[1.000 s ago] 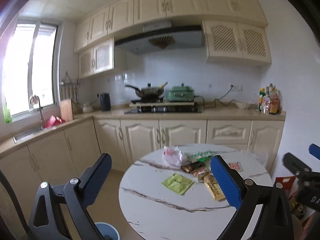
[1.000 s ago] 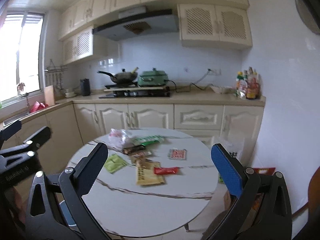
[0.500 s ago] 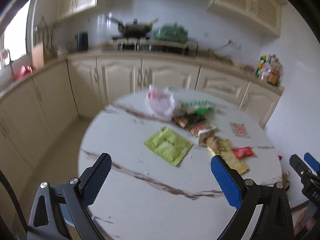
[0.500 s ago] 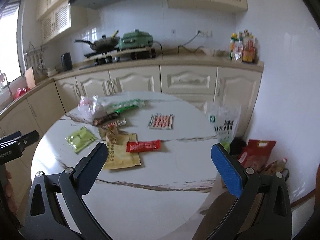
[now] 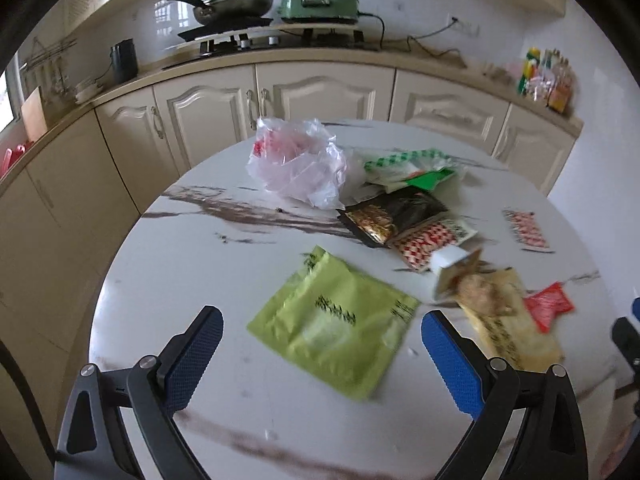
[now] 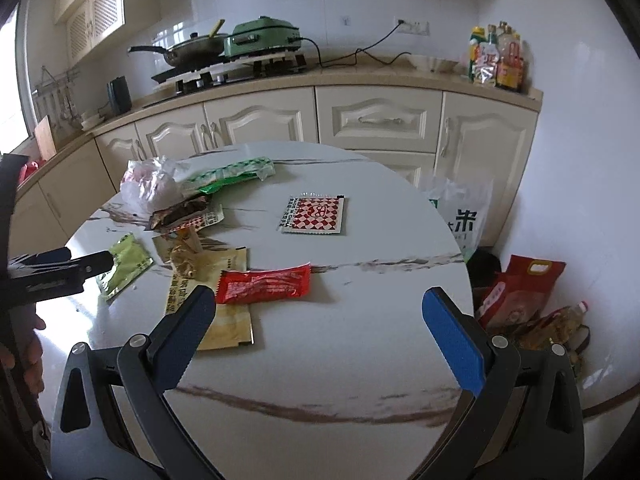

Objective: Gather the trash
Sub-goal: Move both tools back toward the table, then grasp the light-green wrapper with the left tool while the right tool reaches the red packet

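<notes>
I have the left gripper [image 5: 322,334] spread wide and empty over the green packet [image 5: 334,322], which lies flat on the table [image 5: 208,276] between its fingers. My right gripper [image 6: 318,314] is equally wide and empty, with the red sachet [image 6: 264,285] just ahead. Both wrappers look light, thin and limp, probably slick; I judge a raised edge or corner the best hold, since flat film may slide away.

We see bare bench [image 6: 328,364] along the near edge, open to our tongs. Farther in, the green packet [image 5: 336,320], red sachet [image 6: 264,285] and crumpled plastic bag [image 5: 298,162] crowd the left side.
</notes>
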